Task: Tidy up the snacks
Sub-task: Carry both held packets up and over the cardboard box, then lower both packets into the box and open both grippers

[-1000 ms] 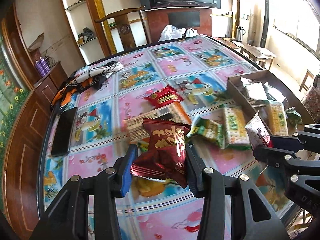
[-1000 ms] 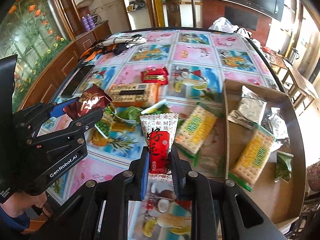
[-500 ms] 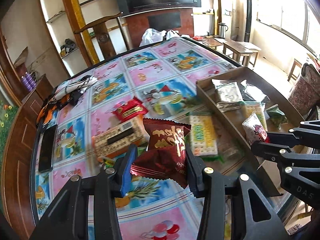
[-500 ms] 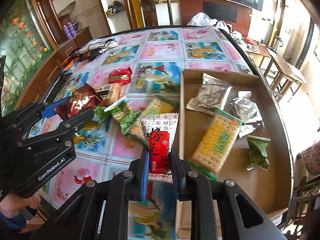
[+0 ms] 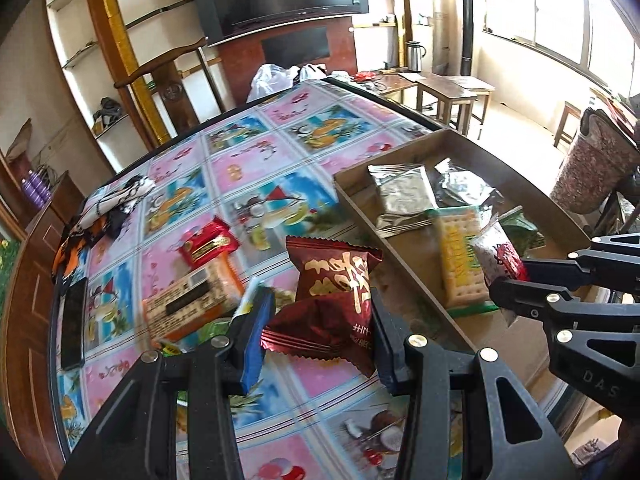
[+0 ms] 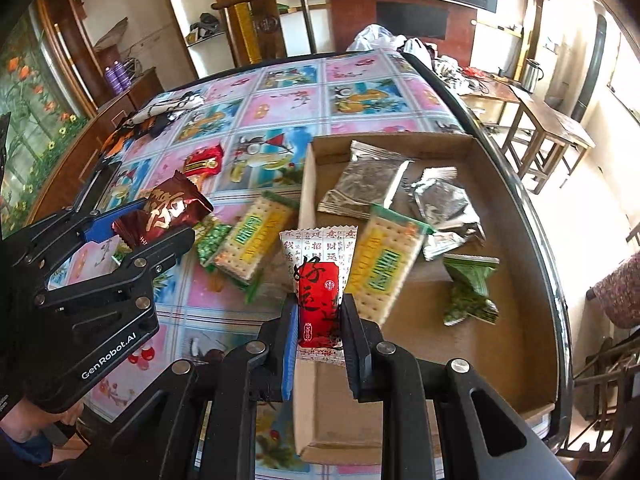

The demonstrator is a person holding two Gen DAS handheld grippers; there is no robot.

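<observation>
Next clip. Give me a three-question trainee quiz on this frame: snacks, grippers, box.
1. True or false: the cardboard box holds no snacks.
2. What does the left gripper grip?
A. dark red packet
B. phone
C. kettle
3. Fill in: the right gripper is shut on a red and white ____.

Key: 1 false, several packets lie in it. 2 A. 3 packet.
</observation>
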